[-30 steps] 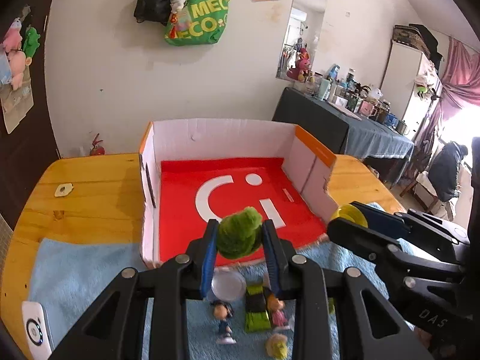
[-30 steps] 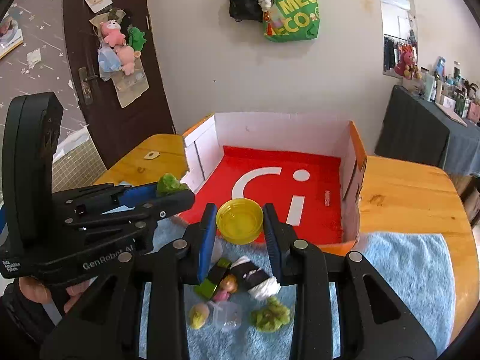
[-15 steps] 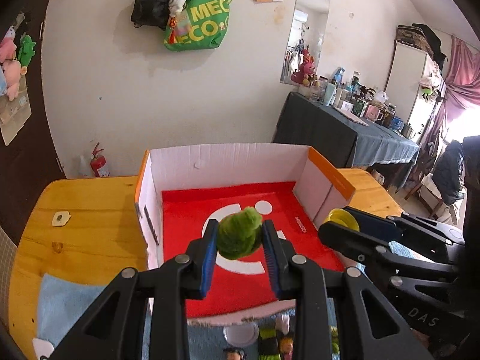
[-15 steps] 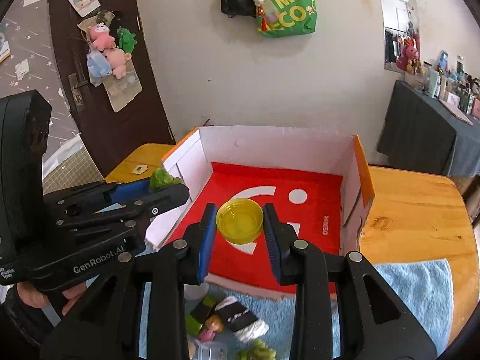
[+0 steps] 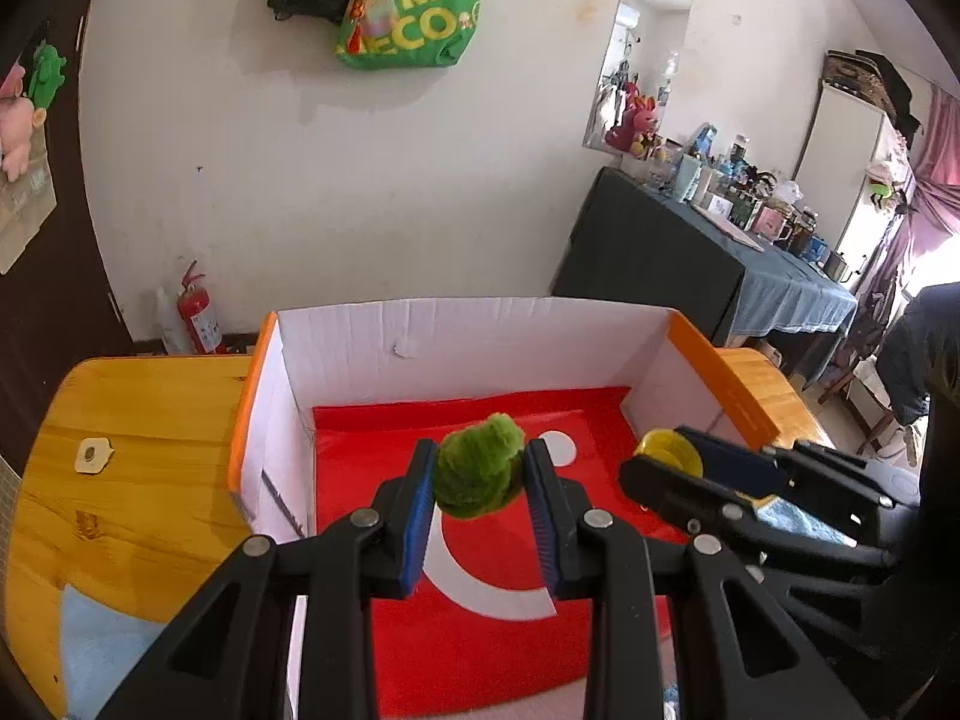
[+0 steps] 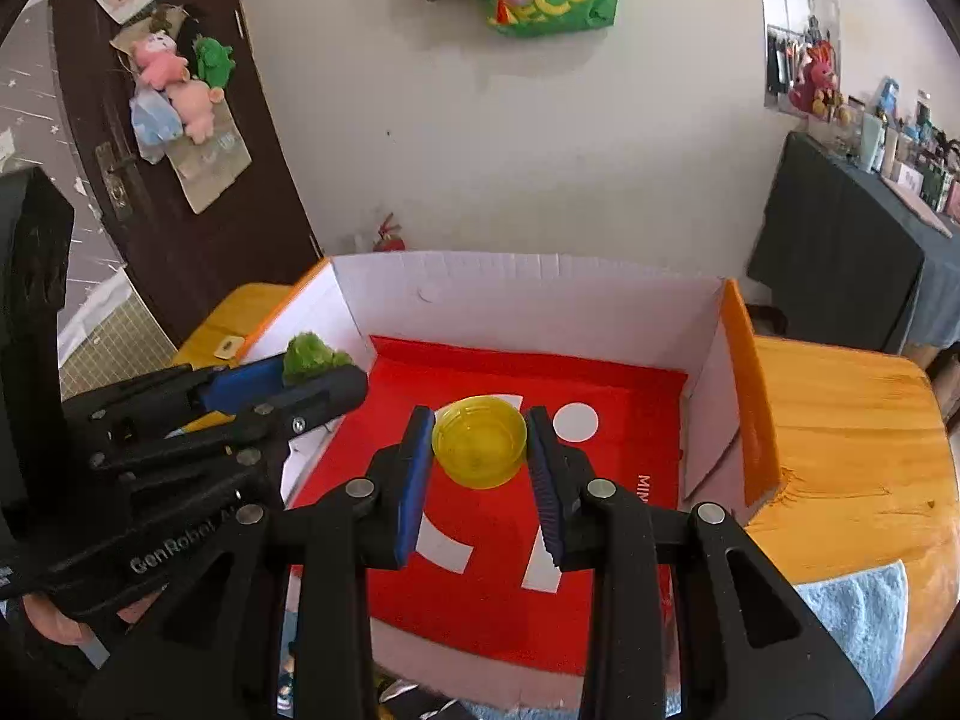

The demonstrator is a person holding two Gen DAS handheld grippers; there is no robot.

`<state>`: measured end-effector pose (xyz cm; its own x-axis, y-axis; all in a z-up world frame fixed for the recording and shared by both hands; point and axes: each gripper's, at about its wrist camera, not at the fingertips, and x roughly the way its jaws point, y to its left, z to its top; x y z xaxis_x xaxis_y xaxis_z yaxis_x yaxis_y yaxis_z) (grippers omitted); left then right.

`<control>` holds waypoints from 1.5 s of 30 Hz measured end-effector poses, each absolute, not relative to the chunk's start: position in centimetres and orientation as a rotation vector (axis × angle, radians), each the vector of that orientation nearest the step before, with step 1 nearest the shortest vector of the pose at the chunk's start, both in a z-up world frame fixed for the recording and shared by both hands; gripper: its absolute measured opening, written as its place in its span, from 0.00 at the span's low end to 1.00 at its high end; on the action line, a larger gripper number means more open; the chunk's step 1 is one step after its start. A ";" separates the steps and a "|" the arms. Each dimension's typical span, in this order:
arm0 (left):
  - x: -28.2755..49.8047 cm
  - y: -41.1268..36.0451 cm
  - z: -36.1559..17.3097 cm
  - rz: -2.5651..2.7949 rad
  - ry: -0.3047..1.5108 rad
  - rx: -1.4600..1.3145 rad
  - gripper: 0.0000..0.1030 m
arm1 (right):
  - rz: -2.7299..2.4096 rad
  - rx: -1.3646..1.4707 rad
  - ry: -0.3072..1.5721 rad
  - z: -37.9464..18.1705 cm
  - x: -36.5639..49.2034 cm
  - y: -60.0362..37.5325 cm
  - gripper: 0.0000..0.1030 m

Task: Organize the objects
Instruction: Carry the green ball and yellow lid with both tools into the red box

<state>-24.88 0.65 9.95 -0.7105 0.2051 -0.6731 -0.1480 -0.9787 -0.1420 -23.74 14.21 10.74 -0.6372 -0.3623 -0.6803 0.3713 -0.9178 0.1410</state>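
Item one: our left gripper point(image 5: 480, 477), jaws clamped on a fuzzy green toy point(image 5: 477, 465), which sits pinched between the blue pads and hangs in the air above the red floor of the box. Item two: our right gripper point(image 6: 480, 450), jaws clamped on a small yellow bowl point(image 6: 479, 449), translucent, tipped so that its hollow faces the camera, likewise held above the red floor. Item three: an open cardboard box point(image 5: 468, 330), white inside its walls, orange along the top edges of its side walls, its red floor printed with white shapes; we see nothing lying on the part of the floor in view. Item four: a wooden desk point(image 5: 138, 420) carrying the box, with a small pale tag point(image 5: 93, 455) lying on the wood to the left of the box. Item five: a light blue towel point(image 6: 864, 624) spread on the near part of the desk, showing at either side of the box. In the right wrist view the left gripper reaches in from the left, level with the box's left wall, the green toy at its tip; in the left wrist view the right gripper comes in from the right with the yellow bowl at its tip. Item six: a green bag point(image 5: 414, 12) hanging on the white wall behind.
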 end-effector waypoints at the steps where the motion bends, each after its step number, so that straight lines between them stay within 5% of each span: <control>1: -25.3 0.6 9.7 2.738 -0.109 -1.104 0.30 | -2.528 1.058 0.028 10.5 -24.1 14.2 0.29; 45: -32.3 -0.5 1.1 2.480 -0.175 -1.565 0.30 | -2.394 1.521 0.088 2.9 -32.8 15.2 0.29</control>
<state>-32.35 -0.51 1.05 -0.4175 0.2335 -0.8782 -0.1076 -0.9723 -0.2074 -32.78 15.24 2.89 -0.3931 -0.2198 -0.8928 0.2848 -0.9524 0.1091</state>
